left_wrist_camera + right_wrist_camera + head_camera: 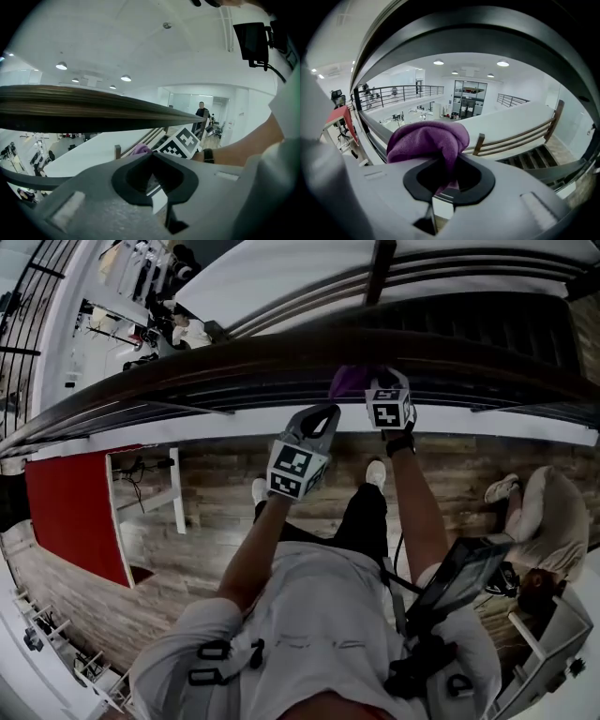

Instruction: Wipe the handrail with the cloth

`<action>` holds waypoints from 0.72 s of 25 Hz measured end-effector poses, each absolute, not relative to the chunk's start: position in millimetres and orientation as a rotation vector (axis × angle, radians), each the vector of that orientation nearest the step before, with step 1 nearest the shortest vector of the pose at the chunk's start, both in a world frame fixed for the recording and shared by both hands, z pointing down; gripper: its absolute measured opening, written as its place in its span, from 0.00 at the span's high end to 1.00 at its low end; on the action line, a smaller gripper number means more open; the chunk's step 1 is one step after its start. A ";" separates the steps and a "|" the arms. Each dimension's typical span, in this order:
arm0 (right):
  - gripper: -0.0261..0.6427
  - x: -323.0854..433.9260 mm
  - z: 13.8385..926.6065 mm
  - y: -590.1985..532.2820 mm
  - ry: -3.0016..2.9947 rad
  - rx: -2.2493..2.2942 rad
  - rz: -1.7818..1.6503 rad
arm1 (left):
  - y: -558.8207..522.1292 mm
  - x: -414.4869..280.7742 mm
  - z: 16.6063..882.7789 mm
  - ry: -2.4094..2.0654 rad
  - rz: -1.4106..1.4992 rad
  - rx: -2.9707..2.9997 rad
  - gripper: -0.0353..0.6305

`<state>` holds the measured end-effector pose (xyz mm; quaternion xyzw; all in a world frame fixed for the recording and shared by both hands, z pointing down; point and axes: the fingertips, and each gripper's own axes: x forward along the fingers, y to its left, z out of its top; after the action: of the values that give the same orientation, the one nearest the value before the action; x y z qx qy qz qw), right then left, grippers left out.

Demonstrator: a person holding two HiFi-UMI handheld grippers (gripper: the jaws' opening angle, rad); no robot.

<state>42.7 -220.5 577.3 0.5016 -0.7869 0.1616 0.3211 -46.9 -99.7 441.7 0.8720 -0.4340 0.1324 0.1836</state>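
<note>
- The dark wooden handrail [234, 362] runs across the head view from lower left to far right, above a wooden floor [216, 512] well below.
- The right gripper [440, 161] has its jaws clamped on a purple cloth [429, 140]. The fabric bulges out above the tips, and a fold of it hangs down through the oval gap behind them.
- In the head view the bunched cloth sits against the top of the rail, just left of the right gripper's marker cube [389, 409] (the exact line of contact is hidden by the gripper itself).
- In the right gripper view the rail arches close overhead as a broad dark band.
- The left gripper [326, 412] hangs just below the rail and beside the right one, apart from the cloth. Its jaws are pressed tip to tip with nothing between them.
- From the left gripper view the rail passes overhead, and a bit of the purple fabric shows beyond the tips, next to the other gripper's cube.
- The person's shoes [375, 472] stand on the floor, and a red panel [75, 512] is off to the left.
</note>
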 end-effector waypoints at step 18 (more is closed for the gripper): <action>0.89 487.7 549.4 -290.6 -1.710 1.902 0.473 | -145.7 237.7 466.8 -0.857 0.363 2.633 0.95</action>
<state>487.7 -290.6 549.4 0.7048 -0.6335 0.1754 0.2669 237.7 -145.7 466.8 0.9285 -0.3022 0.1279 0.1738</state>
